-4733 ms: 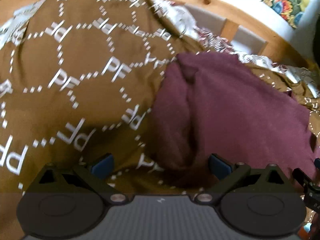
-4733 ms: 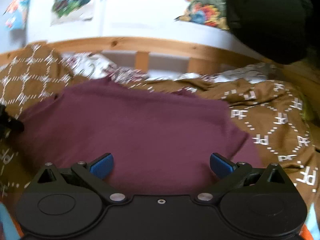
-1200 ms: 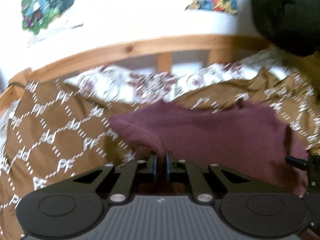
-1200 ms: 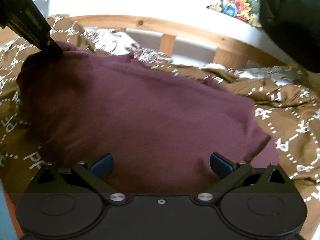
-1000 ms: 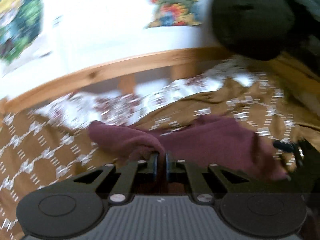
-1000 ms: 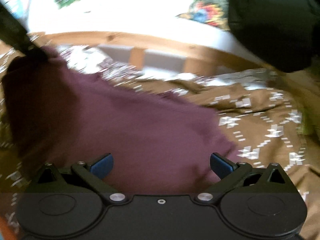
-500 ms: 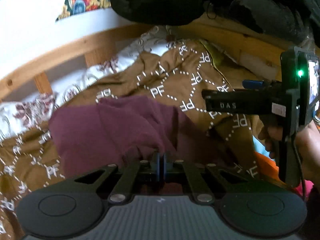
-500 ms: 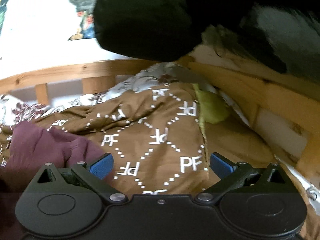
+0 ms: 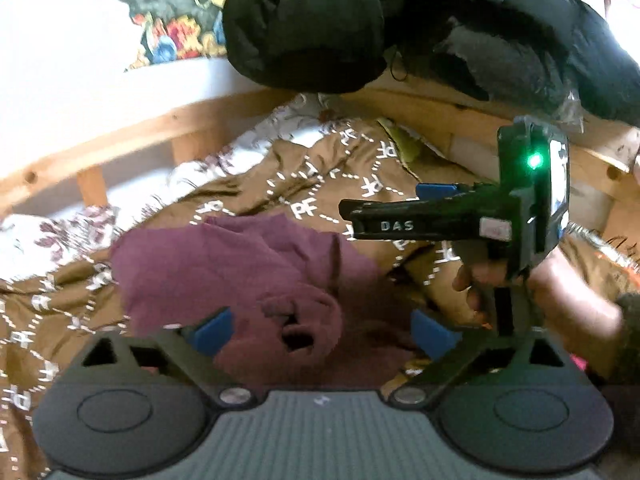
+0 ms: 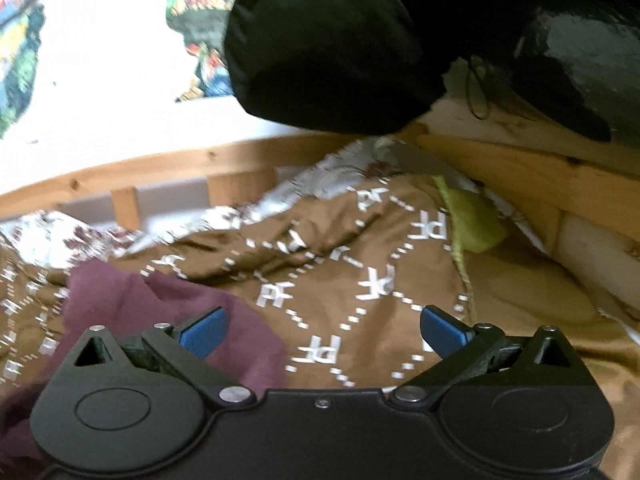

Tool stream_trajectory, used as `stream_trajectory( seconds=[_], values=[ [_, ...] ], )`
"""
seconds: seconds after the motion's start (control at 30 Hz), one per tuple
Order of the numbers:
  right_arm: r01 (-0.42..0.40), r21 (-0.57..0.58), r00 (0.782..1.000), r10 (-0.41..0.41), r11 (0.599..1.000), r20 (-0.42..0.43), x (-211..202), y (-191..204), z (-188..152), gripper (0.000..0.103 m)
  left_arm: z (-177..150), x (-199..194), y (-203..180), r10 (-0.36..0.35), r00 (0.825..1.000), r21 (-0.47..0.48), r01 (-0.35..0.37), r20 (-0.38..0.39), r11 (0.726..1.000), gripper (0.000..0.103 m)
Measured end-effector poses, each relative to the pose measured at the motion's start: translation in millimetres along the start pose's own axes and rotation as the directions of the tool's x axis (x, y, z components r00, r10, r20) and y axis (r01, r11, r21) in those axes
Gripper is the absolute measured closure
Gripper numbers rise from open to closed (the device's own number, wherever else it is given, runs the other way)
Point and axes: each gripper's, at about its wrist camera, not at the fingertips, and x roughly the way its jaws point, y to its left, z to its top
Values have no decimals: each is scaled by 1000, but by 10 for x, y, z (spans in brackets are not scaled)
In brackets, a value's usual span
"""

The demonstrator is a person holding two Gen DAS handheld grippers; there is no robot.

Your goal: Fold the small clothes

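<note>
Left wrist view: the left gripper (image 9: 320, 330) has its jaws opening wide, the bunched maroon garment (image 9: 248, 276) lying loose between and ahead of its blue pads. Right gripper (image 10: 322, 330) gapes empty, garment at its left pad, brown blanket (image 10: 360, 280) ahead.

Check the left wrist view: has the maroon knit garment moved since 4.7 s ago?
Yes. The maroon knit garment lay spread flat over the brown patterned blanket; now its far side is folded across and bunched before the opening left gripper.
</note>
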Motion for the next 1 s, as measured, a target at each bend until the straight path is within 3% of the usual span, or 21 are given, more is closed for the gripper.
stream_trajectory(
  seconds=[0.13,0.3,0.43,0.53,0.63,0.73,0.8,0.83,0.9,1.0],
  values=[
    [-151,60,988,153,987,-16,-2,71,-2,1,-152,10,-9,83,996,67,-81,-26,994,1],
    [-367,227,920,388,902,-55,96,133,-80,1,-352,216,-89,172,974,177,-145,-146,973,1],
    [-399,327,885,453,857,-108,217,200,-156,3,-443,294,-132,210,963,217,-171,-169,961,1],
    [-401,381,866,480,833,-139,308,221,-204,16,-446,298,-140,222,962,220,-185,-156,958,5],
    [-388,403,860,483,829,-166,367,237,-253,24,-427,310,-132,223,963,217,-188,-151,958,19],
    [-377,424,852,488,824,-190,440,278,-308,39,-439,307,-149,236,961,226,-201,-143,953,43],
    [-370,436,850,488,820,-196,471,275,-344,56,-439,314,-149,247,960,233,-211,-135,949,68],
    [-363,438,852,484,822,-202,485,283,-358,61,-434,313,-149,245,960,232,-210,-133,950,73],
    [-352,428,860,468,832,-202,483,295,-361,84,-424,302,-162,243,962,231,-210,-125,950,82],
    [-377,399,868,469,836,-161,429,294,-316,94,-408,291,-207,233,966,235,-201,-114,951,85]
  ],
)
